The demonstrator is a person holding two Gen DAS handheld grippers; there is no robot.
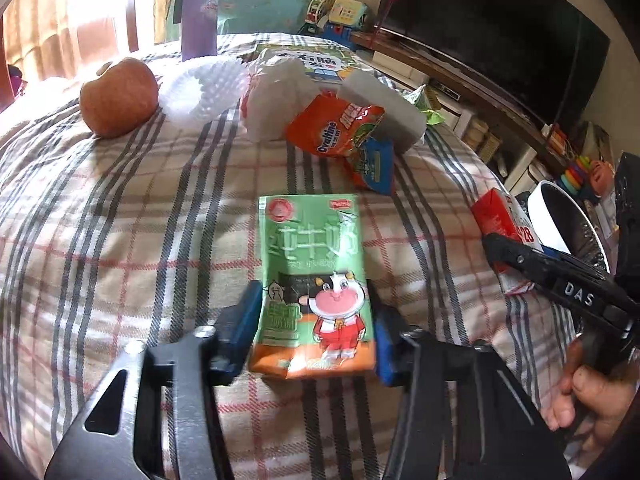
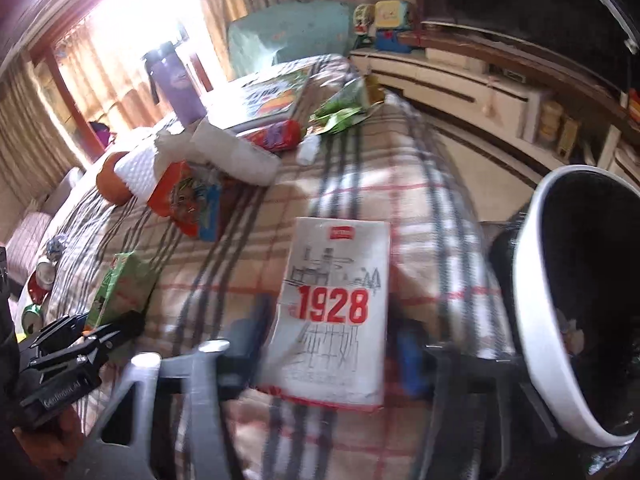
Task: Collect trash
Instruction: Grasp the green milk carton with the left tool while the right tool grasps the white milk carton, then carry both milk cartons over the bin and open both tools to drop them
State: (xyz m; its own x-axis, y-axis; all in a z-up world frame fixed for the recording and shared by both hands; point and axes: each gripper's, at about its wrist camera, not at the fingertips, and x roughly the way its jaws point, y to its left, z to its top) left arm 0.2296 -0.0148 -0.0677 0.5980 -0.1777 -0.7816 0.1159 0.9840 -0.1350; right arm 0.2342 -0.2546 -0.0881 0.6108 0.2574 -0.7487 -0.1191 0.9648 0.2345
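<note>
Pinching the green milk carton (image 1: 316, 292), the left gripper (image 1: 312, 340) reaches forward; the right gripper (image 2: 328, 344), blurred, seemingly clamps the 1928 carton (image 2: 336, 312).

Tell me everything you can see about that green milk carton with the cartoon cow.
The green milk carton is a small, flattened, glossy paper box with white Chinese lettering, a cartoon cow in red clothes, and an orange band at its near end. It lies flat on the plaid cloth, the left gripper closed on its sides with blue pads.

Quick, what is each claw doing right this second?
Left claw: closed on the green milk carton.
Right claw: around the white 1928 carton, but blur hides whether it grips.
</note>
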